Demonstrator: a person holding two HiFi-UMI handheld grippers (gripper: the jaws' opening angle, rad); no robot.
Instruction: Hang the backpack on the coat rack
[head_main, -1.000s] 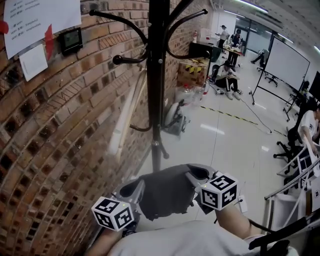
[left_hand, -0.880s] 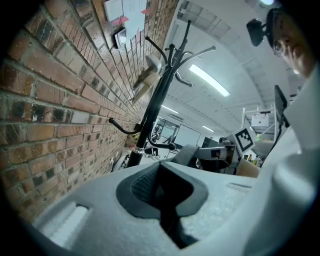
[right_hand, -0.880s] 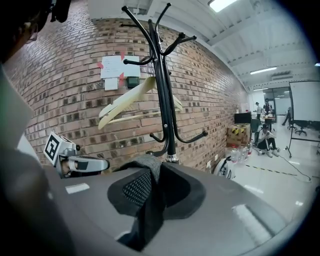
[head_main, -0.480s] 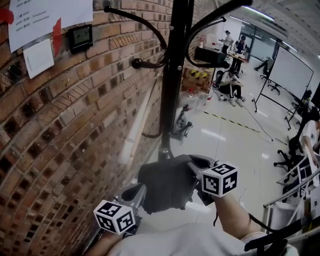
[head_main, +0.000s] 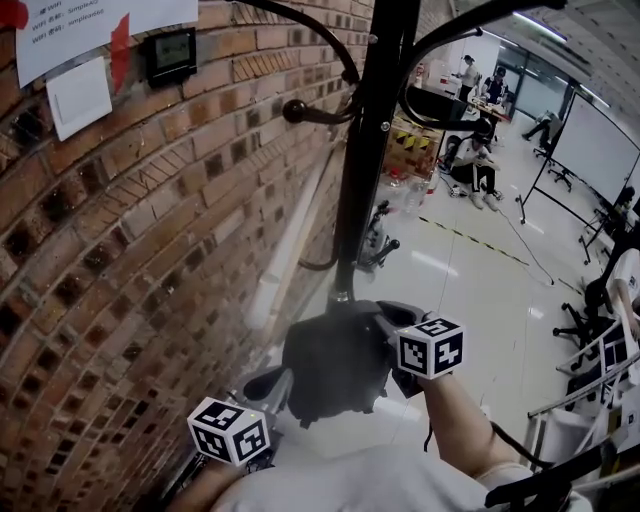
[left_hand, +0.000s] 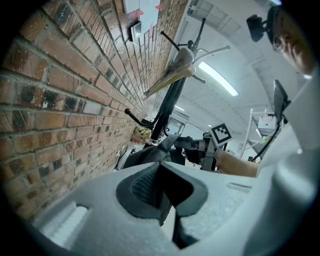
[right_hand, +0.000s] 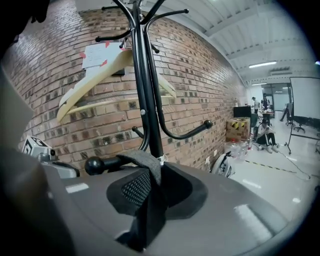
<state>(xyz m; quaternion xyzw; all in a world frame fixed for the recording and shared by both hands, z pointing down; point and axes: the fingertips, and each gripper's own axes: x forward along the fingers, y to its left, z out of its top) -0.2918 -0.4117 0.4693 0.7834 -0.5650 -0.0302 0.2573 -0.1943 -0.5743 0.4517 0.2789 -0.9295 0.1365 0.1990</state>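
Observation:
A dark grey backpack (head_main: 335, 365) hangs between my two grippers, right in front of the black coat rack (head_main: 365, 150) by the brick wall. My left gripper (head_main: 270, 385) grips its near left edge, with a fold of fabric pinched in the jaws (left_hand: 162, 185). My right gripper (head_main: 385, 325) holds the top strap (right_hand: 145, 162). That strap lies over a low hook's knob (right_hand: 94, 165) and runs down between the jaws, which are opening. In the right gripper view the rack's pole (right_hand: 147, 100) rises just behind.
A wooden hanger (right_hand: 95, 80) hangs high on the rack. Papers and a small wall display (head_main: 170, 55) are on the brick wall (head_main: 120, 250). A helmet-like object (head_main: 372, 245), bottles and a box sit on the floor beyond. People, a whiteboard (head_main: 590, 125) and chairs stand far right.
Both grippers carried the backpack forward and slightly down toward the rack's pole. The right one moved more, and the backpack now sits against the pole.

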